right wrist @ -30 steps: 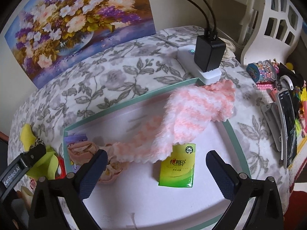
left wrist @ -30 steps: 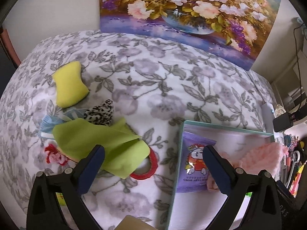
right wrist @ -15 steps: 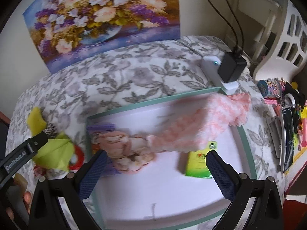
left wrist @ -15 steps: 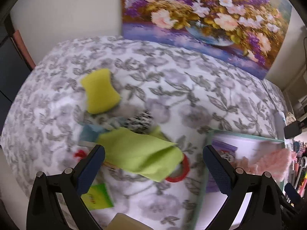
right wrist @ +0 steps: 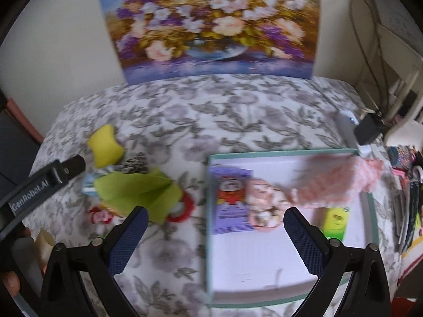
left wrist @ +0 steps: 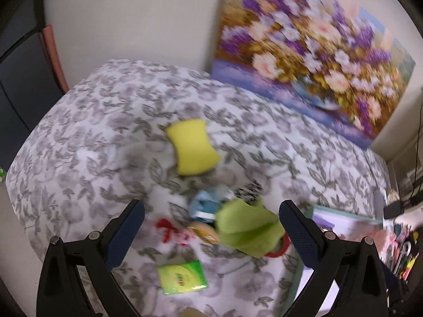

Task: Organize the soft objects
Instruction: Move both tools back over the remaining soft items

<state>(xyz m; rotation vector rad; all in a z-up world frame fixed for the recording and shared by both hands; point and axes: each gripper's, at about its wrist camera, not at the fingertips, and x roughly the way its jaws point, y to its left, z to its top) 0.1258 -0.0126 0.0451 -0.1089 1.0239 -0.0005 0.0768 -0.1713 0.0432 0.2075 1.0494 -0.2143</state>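
Both tongs gape empty: left tongs frame the green cloth; right tongs straddle the tray edge.

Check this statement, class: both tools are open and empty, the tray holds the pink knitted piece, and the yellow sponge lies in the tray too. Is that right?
Not quite. The yellow sponge lies outside the tray, on the floral cover left of it, as the right wrist view shows. The rest holds: both tools are open and empty, and the pink knitted piece is in the tray.

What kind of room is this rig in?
Probably a bedroom or other home room: a floral bedspread covers the work surface, a flower painting leans on the wall, and a charger sits at the edge.
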